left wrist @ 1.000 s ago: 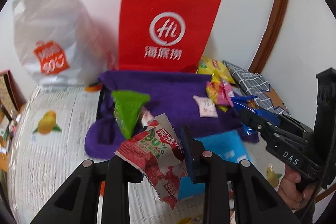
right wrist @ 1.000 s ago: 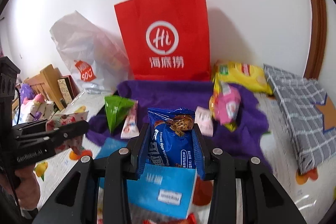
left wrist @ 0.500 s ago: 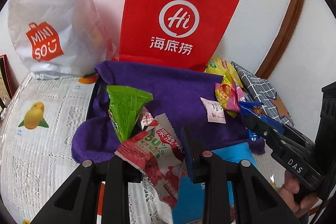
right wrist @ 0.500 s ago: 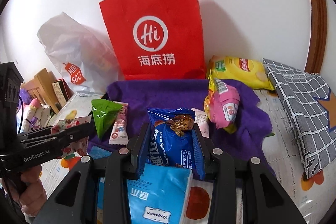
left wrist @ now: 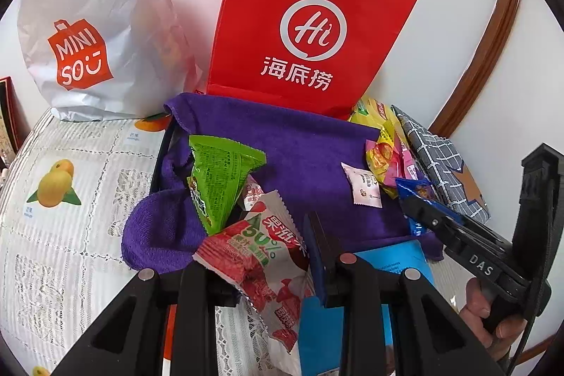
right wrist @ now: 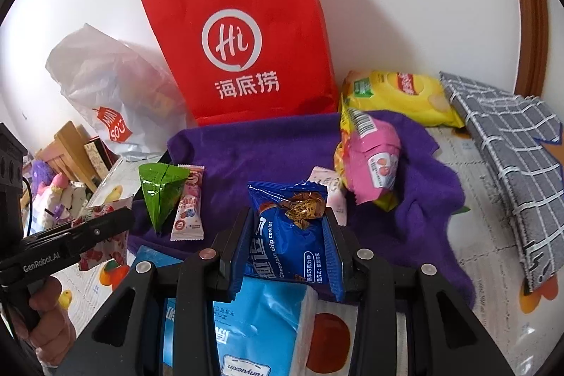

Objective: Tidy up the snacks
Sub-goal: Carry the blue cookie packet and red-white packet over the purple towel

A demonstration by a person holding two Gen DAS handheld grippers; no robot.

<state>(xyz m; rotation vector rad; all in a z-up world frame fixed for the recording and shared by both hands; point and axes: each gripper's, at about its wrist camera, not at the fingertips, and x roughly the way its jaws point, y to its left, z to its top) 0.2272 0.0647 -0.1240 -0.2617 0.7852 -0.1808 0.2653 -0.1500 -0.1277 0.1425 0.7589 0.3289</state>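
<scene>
Snacks on the cloth: the purple cloth [right wrist: 268,150] already carries a green triangular packet [right wrist: 157,192], a small pink-and-white bar [right wrist: 188,210], a small white sachet [left wrist: 365,187] and a pink-and-yellow packet [right wrist: 370,164]; a yellow crisp bag [right wrist: 398,96] lies at its far right corner, partly off it
Snacks in hand: two packets are off the table, both above the near edge of the cloth; neither is set down yet
Progress: I judge the sorting to be partway; several snacks lie gathered on the cloth, two are on their way, and where each is meant to end up I cannot tell
Left gripper [left wrist: 268,256]: its fingers are drawn close and pinch a red-and-white fruit snack packet [left wrist: 261,263] by its middle; the packet hangs crooked, its lower end trailing below the jaws
Right gripper [right wrist: 289,242]: its fingers press on both sides of a blue chocolate chip cookie packet [right wrist: 292,235], held upright with the top edge standing clear
Underneath: a blue tissue pack [right wrist: 253,323] lies on the table just below the right gripper, near edge of the cloth beside it
Backdrop: a red paper bag [right wrist: 239,37] stands behind the cloth against the wall; a white plastic bag [left wrist: 95,34] is at its left; a grey checked cloth [right wrist: 511,164] lies at the right; all sit on a fruit-print tablecloth [left wrist: 63,199]
</scene>
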